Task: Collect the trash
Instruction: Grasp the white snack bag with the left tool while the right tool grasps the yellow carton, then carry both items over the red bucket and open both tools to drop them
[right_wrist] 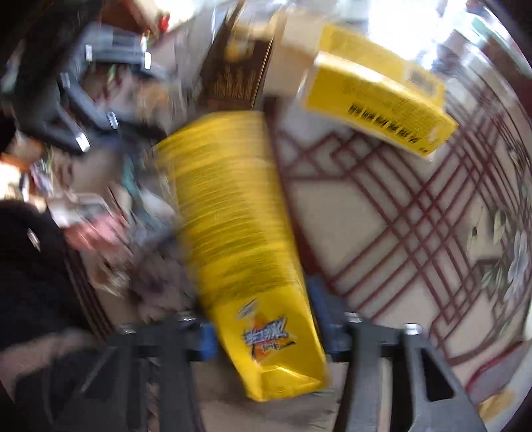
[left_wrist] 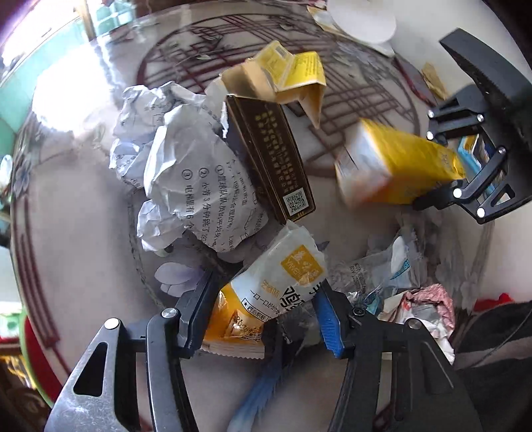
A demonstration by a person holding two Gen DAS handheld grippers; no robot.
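My left gripper (left_wrist: 262,315) is shut on a white and orange snack wrapper (left_wrist: 282,279) near the table's front. My right gripper (right_wrist: 266,332) is shut on a yellow carton (right_wrist: 239,216); it shows blurred in the left wrist view (left_wrist: 395,169), held above the table at the right by the right gripper (left_wrist: 465,186). Crumpled printed paper (left_wrist: 179,166), a dark brown box (left_wrist: 269,156) and a torn yellow box (left_wrist: 286,73) lie piled at the table's middle. The torn yellow box also shows in the right wrist view (right_wrist: 375,96), beside the brown box (right_wrist: 236,76).
The round table (left_wrist: 83,216) has a red lattice pattern under glass. Clear plastic wrappers (left_wrist: 375,269) and a crumpled pink and white wrapper (left_wrist: 429,305) lie at the front right. A white disc (left_wrist: 362,16) and small scraps (left_wrist: 432,79) lie at the far side.
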